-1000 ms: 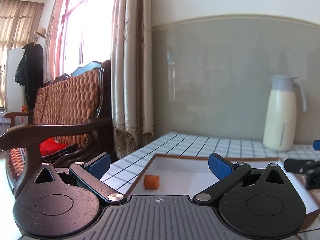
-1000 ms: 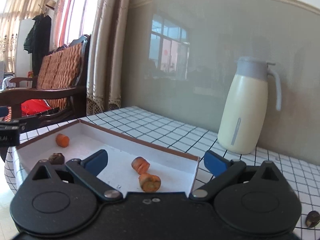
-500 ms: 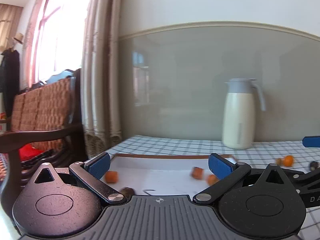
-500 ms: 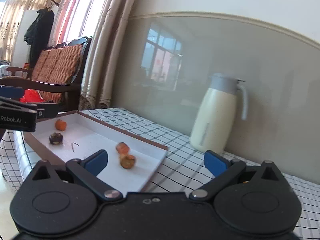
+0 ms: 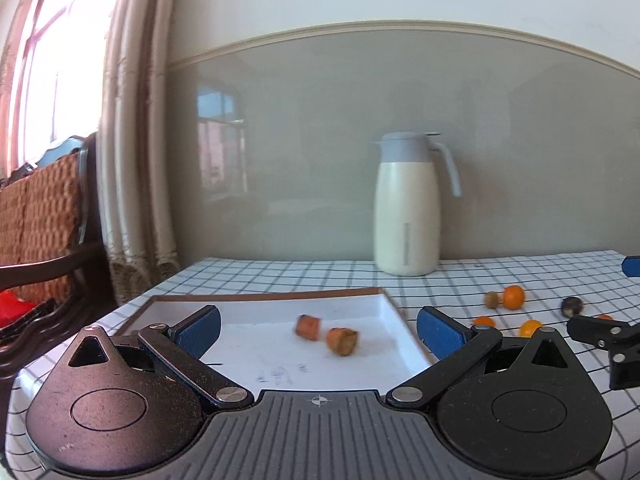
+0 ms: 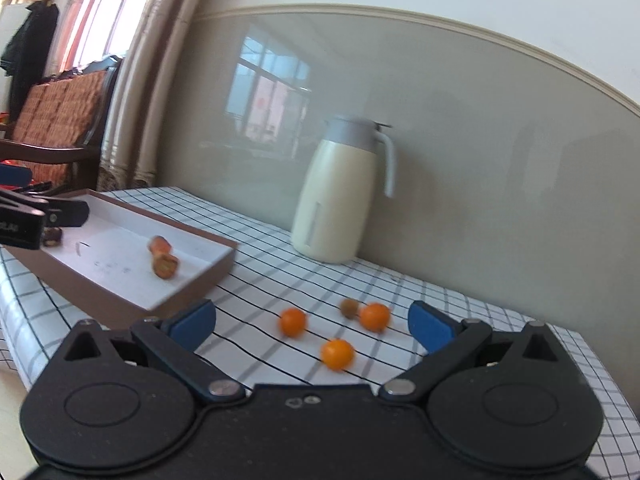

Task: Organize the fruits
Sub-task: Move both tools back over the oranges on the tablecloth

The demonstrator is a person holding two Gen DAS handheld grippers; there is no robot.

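Faint scribbles inside the tray (image 5: 394,312) can't be read. Near the worktop's left edge, two orange chunks (image 5: 325,334) are seen in it. Both left gripper (image 5: 318,326) and right gripper (image 6: 311,322) are spread wide, empty; loose oranges (image 6: 337,354) are scattered mid-worktop.

I see a table under a checked cloth (image 6: 420,304). On it sit a shallow white tray (image 6: 200,276), a cream jug (image 6: 332,204) at the wall, three small orange fruits (image 6: 293,321) and a brownish one (image 6: 349,307) near them.
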